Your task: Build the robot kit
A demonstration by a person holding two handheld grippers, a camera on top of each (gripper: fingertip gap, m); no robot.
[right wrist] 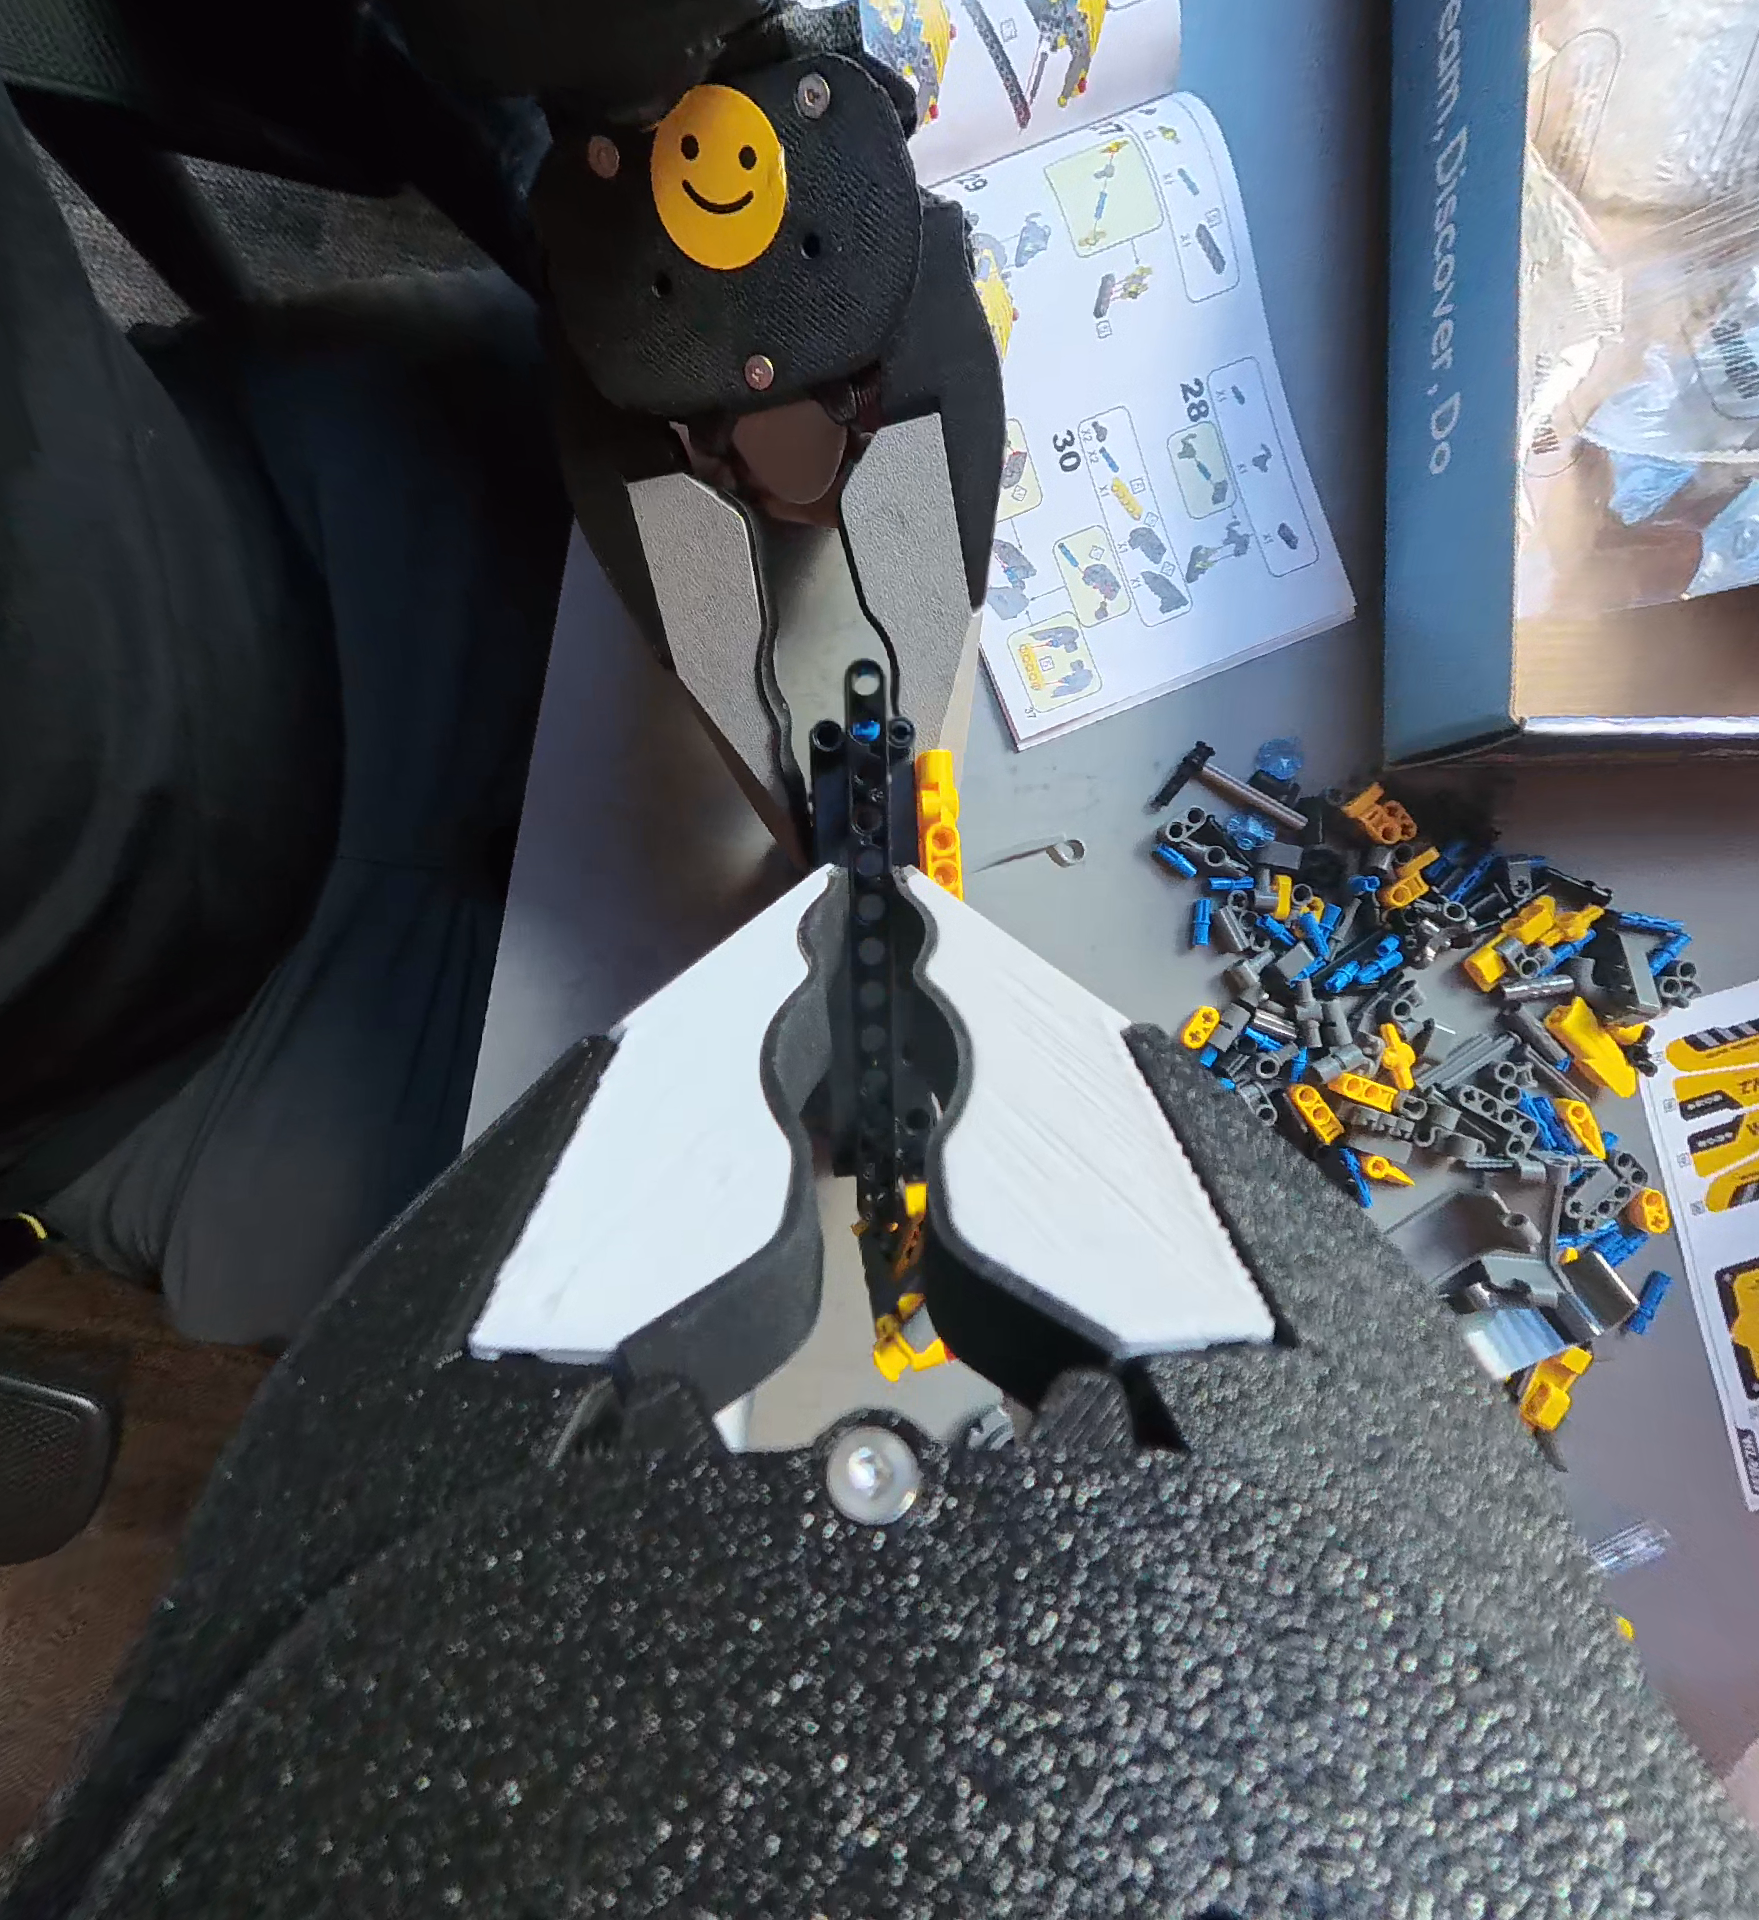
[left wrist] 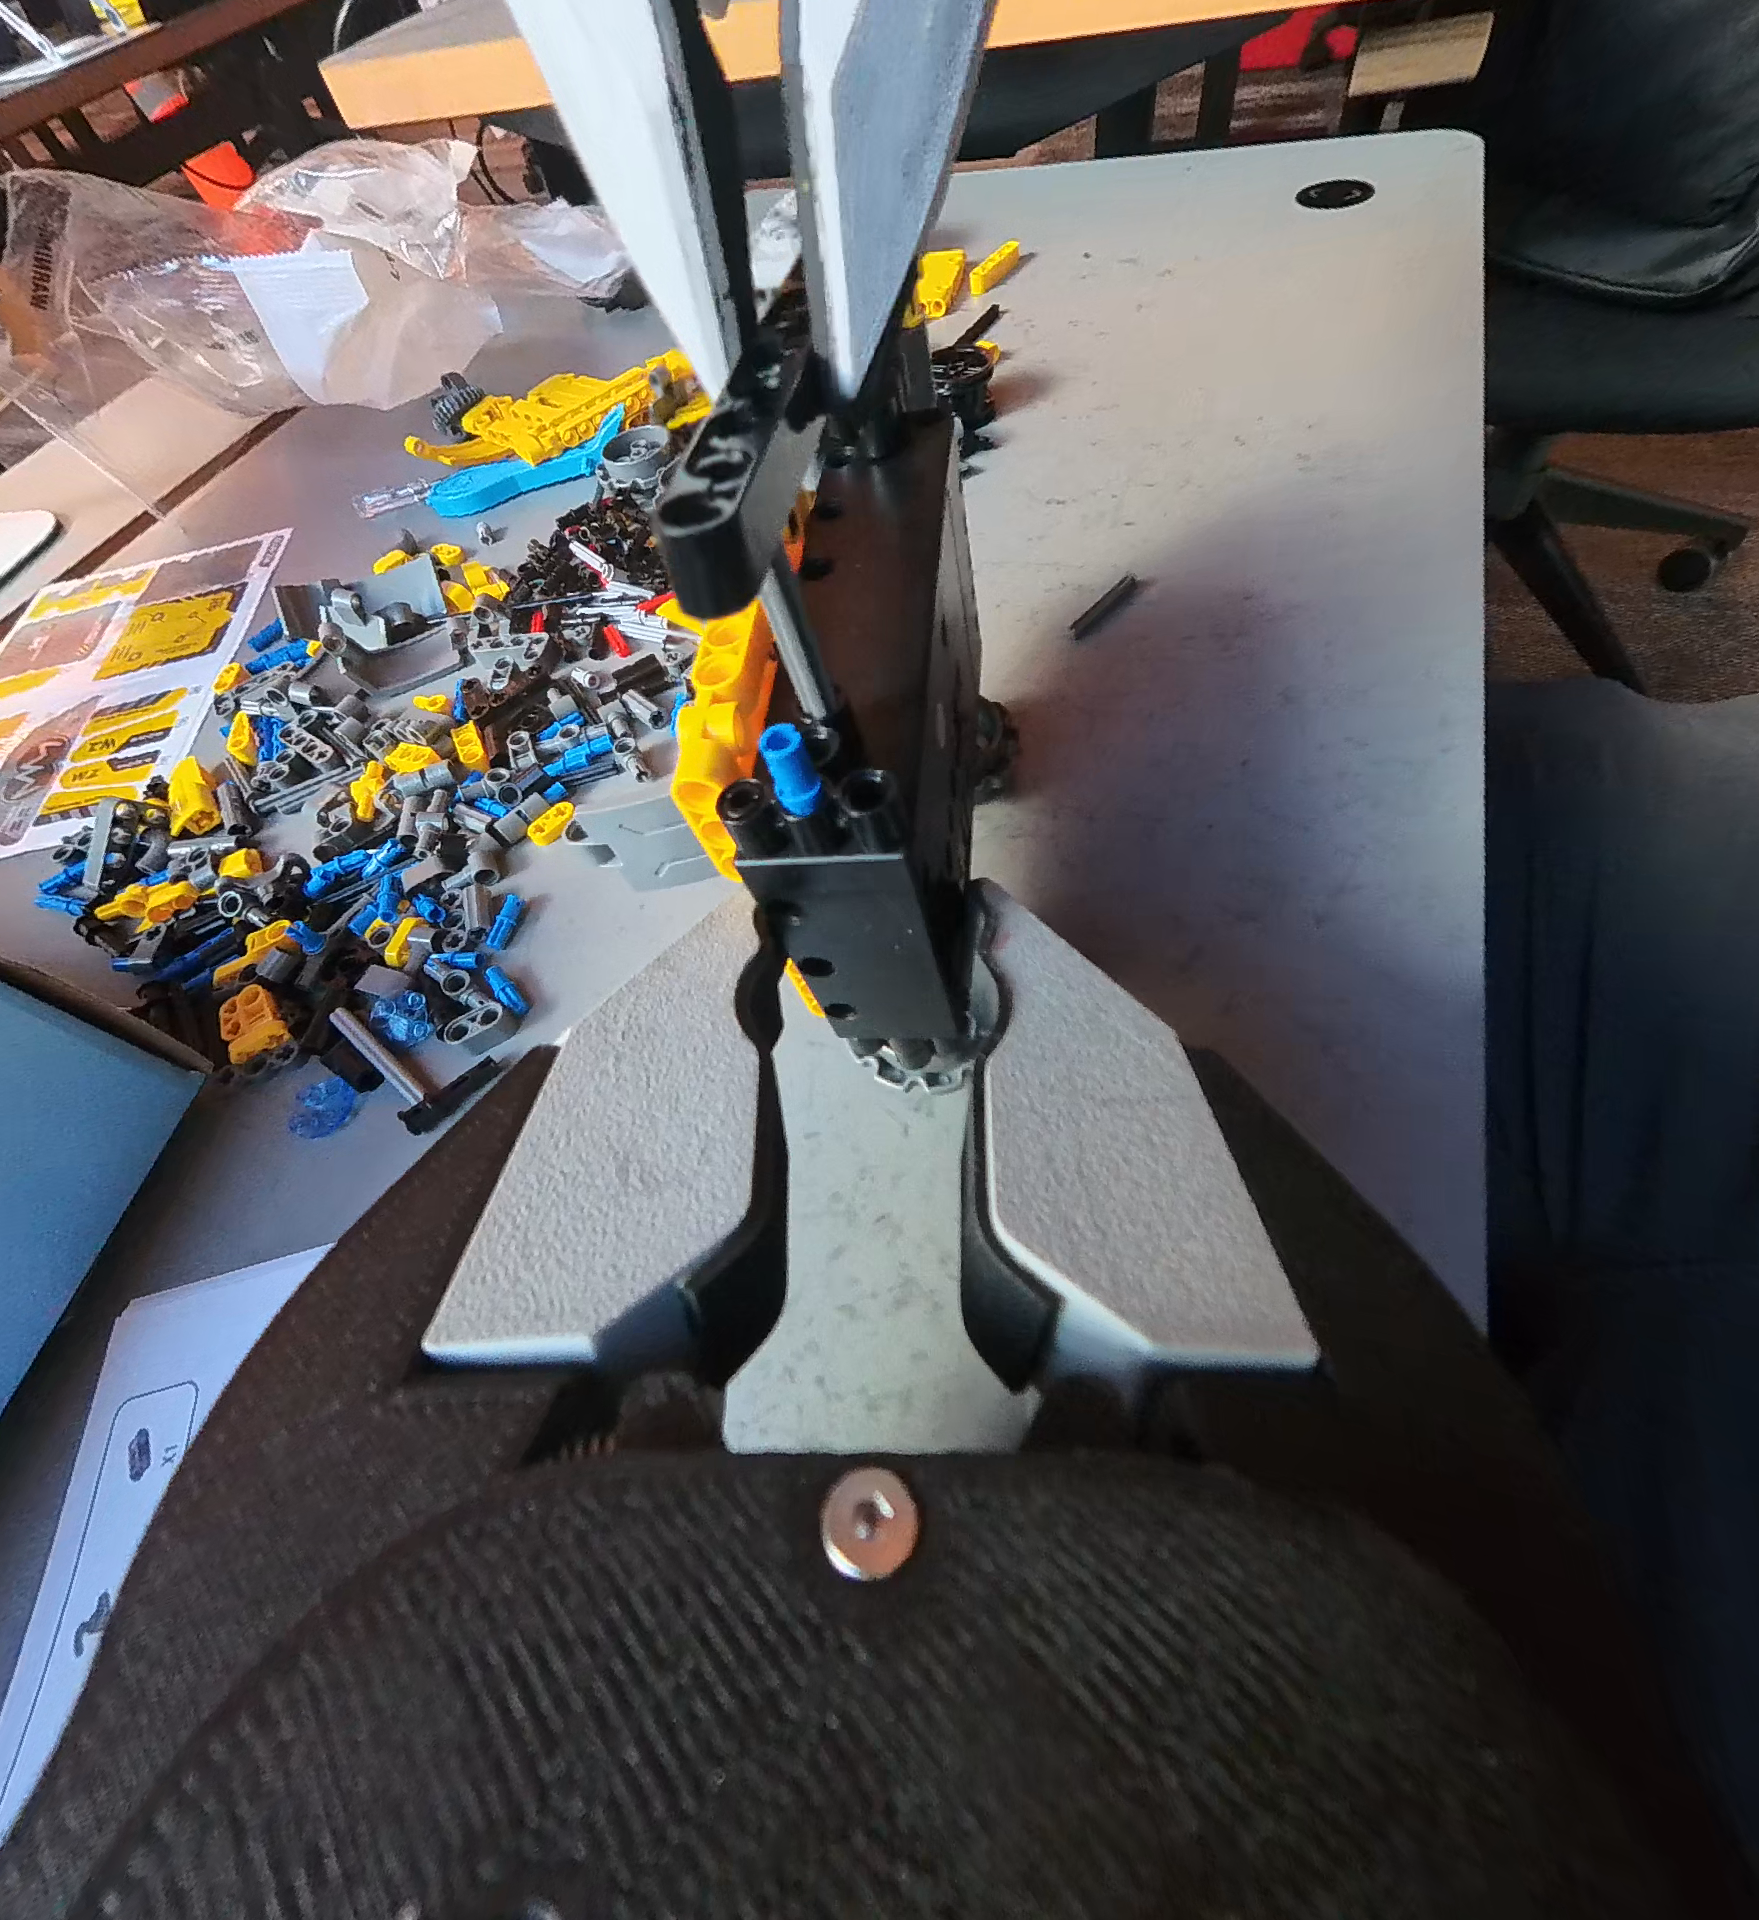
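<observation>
My left gripper (left wrist: 870, 935), with grey fingers, is shut on the lower end of a black and yellow brick assembly (left wrist: 906, 727) and holds it upright above the grey table (left wrist: 1218, 623). A blue pin (left wrist: 790, 767) and black pins stick out of the assembly. My right gripper (right wrist: 867, 883), with white fingers, is shut on a long black holed beam (right wrist: 870, 997). In the left wrist view it comes in from above (left wrist: 802, 384) and its beam (left wrist: 740, 488) lies against the assembly's top. The right wrist view shows the left gripper (right wrist: 870, 769) opposite, with a yellow smiley sticker on it.
A pile of loose blue, yellow, grey and black pieces (left wrist: 387, 769) (right wrist: 1426, 1039) lies beside a sticker sheet (left wrist: 75, 686). An open instruction booklet (right wrist: 1166, 416) and a blue box (right wrist: 1457, 416) lie near. Plastic bags (left wrist: 283, 260) sit at the back. A person's dark-clothed leg (left wrist: 1664, 1039) is past the table edge. Spacing between my two grippers at the tips: around 8 cm.
</observation>
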